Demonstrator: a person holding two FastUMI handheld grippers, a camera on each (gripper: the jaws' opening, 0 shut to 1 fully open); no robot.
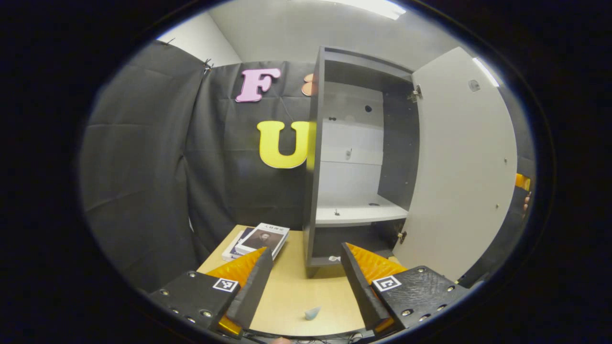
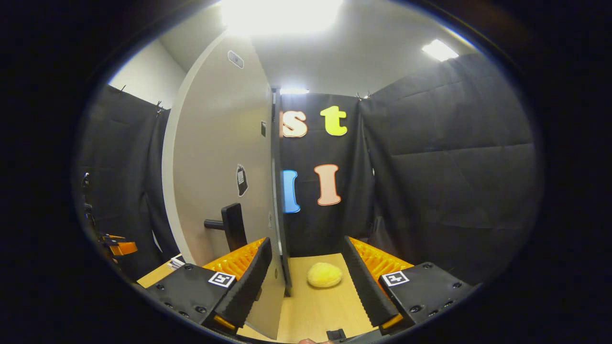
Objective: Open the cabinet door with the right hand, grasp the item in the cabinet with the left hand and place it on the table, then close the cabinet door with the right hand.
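Pale door wide open, yellow lump on the bench

Dark-framed, with a pale back panel, the cabinet [image 1: 356,157] stands upright on the wooden bench [image 1: 296,291], and its shelf [image 1: 358,214] is bare apart from small fittings. Its cabinet door [image 1: 461,162] is swung fully out to the right in the left gripper view; in the right gripper view the same door [image 2: 220,157] is seen from its outer face, with a dark handle [image 2: 232,224] sticking out low down and the door edge running between that gripper's fingers.

Beyond the door edge, the item [image 2: 324,275] lies on the bench: a soft, rounded, pale yellow lump, free of any grip. A stack of books [image 1: 258,240] rests on the bench left of the cabinet, and a small pale blue object [image 1: 312,313] sits near the front edge.

Left gripper [image 1: 306,282] hovers level above the bench, facing the cabinet, fingers spread, holding nothing. Right gripper [image 2: 306,277] points forward beside the door, fingers likewise spread apart, nothing between them gripped.
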